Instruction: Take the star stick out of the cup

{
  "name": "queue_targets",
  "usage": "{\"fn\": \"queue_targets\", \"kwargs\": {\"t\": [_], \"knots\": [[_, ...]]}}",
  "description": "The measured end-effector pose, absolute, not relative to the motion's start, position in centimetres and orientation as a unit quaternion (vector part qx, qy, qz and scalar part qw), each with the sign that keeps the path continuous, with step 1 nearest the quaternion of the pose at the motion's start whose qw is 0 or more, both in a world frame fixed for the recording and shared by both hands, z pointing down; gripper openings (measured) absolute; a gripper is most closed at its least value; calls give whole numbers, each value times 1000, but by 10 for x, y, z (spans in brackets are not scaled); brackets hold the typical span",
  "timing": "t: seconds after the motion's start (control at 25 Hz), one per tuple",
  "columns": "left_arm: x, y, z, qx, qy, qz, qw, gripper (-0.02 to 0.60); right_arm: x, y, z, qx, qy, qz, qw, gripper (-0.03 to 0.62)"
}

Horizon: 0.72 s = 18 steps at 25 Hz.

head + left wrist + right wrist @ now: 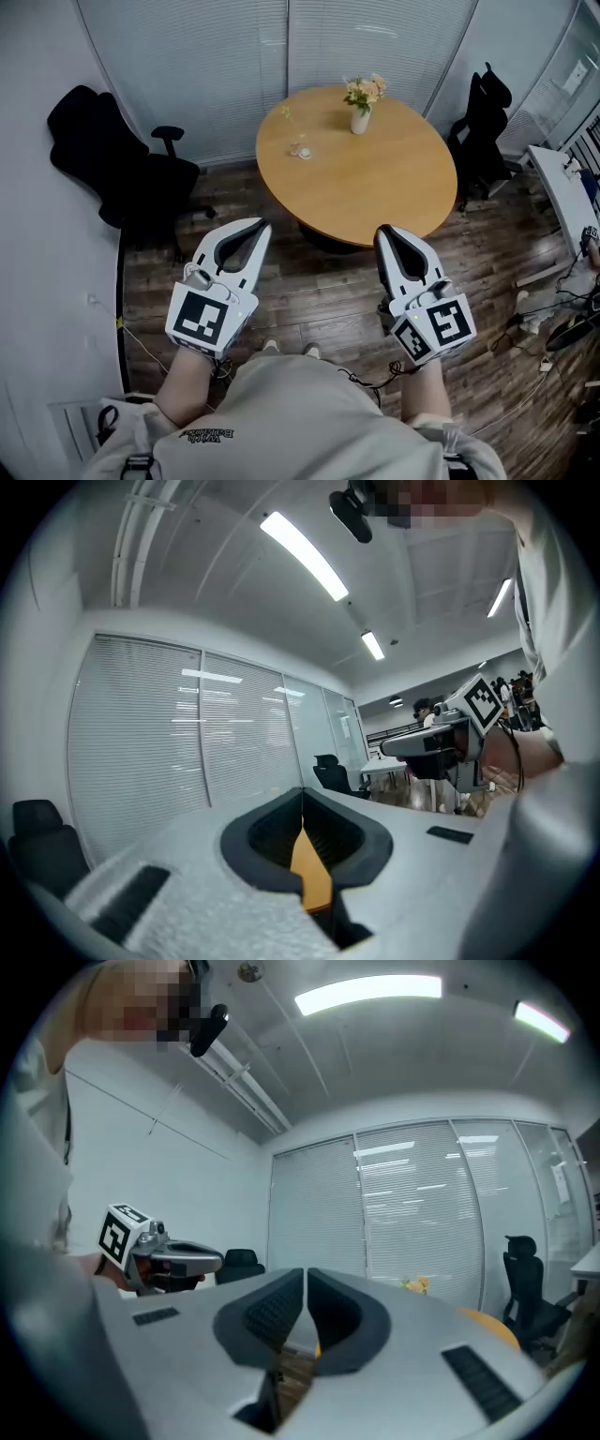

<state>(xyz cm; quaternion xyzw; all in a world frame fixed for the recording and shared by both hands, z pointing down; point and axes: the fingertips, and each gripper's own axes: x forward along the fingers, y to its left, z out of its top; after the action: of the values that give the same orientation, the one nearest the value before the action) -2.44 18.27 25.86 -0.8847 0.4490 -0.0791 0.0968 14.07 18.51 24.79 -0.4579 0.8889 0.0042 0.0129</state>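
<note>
The round table (375,192) is set ahead of the fingertips of both grippers, the left gripper (260,226) being held beside the right gripper (383,232), apart from it. On the table's far part, the vase of flowers (361,117) is placed beyond the right gripper's fingers. The cup (300,150), with the star stick (285,113) in it, is placed beyond the left gripper's fingers, left of the vase. One office chair (112,159) is found left of the left fingers, and another office chair (483,131) right of the right fingers.

A small clear cup (301,149) stands upright on the round bench (375,187), well ahead of both jaws. The thin star stick (286,114) leans out of it.
</note>
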Motion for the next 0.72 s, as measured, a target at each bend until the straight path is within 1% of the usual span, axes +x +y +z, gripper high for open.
{"fn": "queue_targets", "kwargs": {"t": [0.12,0.28,0.44,0.72], "knots": [[-17,186,260,-885,448,-82,99,23,143,188,248,-452,892,4,15,37],[-6,187,257,-882,457,-77,80,23,156,191,251,-451,892,13,0,37],[-7,184,260,-877,462,-86,97,23,163,191,253,-451,892,27,-9,37],[16,188,271,-875,467,-92,95,23,179,187,264,-437,899,22,-12,37]]}}
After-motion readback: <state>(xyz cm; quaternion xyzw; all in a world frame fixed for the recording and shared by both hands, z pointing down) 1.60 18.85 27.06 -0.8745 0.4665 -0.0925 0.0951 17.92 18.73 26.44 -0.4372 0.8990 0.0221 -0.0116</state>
